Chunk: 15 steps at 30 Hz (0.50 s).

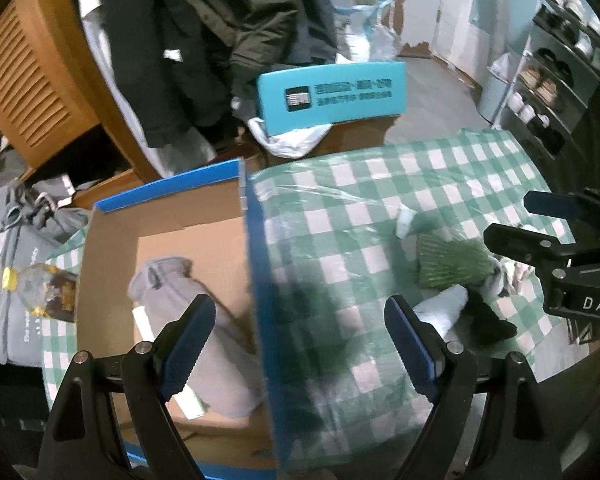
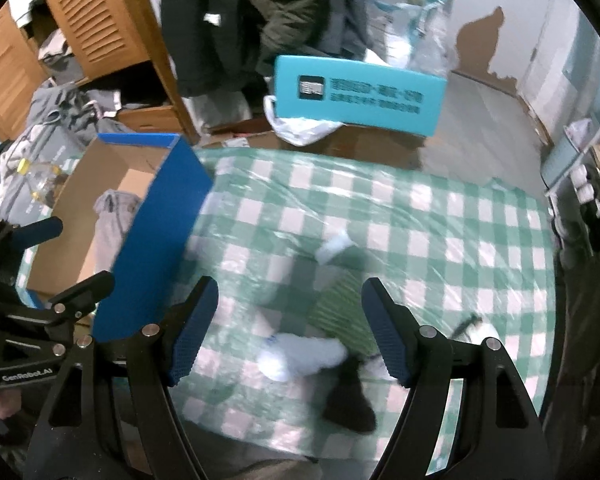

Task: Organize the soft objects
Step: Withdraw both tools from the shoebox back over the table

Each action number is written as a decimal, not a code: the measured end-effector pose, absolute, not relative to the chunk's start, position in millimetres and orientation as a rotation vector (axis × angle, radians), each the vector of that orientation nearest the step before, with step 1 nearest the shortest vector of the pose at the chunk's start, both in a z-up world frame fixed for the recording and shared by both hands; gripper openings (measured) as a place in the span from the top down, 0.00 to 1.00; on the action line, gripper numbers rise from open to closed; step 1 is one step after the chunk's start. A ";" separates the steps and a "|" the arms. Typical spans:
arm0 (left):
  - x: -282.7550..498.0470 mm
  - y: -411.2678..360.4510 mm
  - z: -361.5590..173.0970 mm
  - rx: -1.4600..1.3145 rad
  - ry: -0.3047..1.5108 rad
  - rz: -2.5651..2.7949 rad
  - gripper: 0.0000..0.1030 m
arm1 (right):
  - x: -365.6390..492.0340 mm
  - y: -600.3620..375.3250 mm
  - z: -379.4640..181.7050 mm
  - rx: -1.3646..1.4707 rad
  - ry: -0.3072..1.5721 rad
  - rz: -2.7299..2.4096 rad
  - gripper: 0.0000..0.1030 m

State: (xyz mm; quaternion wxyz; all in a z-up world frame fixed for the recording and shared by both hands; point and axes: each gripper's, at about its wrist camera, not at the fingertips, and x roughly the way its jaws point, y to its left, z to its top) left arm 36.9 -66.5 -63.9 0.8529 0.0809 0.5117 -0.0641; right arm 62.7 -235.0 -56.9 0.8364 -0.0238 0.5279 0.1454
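jaws of both grippers stood open and empty, left gripper (image 1: 296, 344) straddling the blue box (image 1: 260, 280) wall, right gripper (image 2: 290, 328) above the white sock (image 2: 300, 356) at lower centre, ready to collect it from the checked worktop (image 2: 420, 220).

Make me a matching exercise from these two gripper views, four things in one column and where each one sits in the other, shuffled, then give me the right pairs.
Things
1. grey garment
2. green knitted piece
3. black sock
4. teal sign

Places
A. past the far edge of the checked tablecloth, standing by a white plastic bag
B. inside the cardboard box
C. on the cloth, nearest the right gripper, beside the white sock
D. on the cloth, just beyond the white sock

Pairs: 1-B, 2-D, 3-C, 4-A
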 end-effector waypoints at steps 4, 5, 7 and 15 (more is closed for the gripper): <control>38.3 -86.8 -72.2 0.179 1.101 -0.178 0.15 | 58.4 -257.7 -61.2 -0.030 1.127 0.275 0.28; 38.9 -91.8 -74.3 0.184 1.105 -0.186 0.15 | 57.5 -261.3 -62.1 -0.027 1.128 0.270 0.28; 39.5 -100.8 -78.8 0.196 1.114 -0.199 0.15 | 56.0 -272.1 -65.1 -0.018 1.133 0.251 0.28; 41.9 -130.1 -98.9 0.232 1.155 -0.246 0.15 | 53.2 -311.6 -82.0 0.015 1.162 0.178 0.28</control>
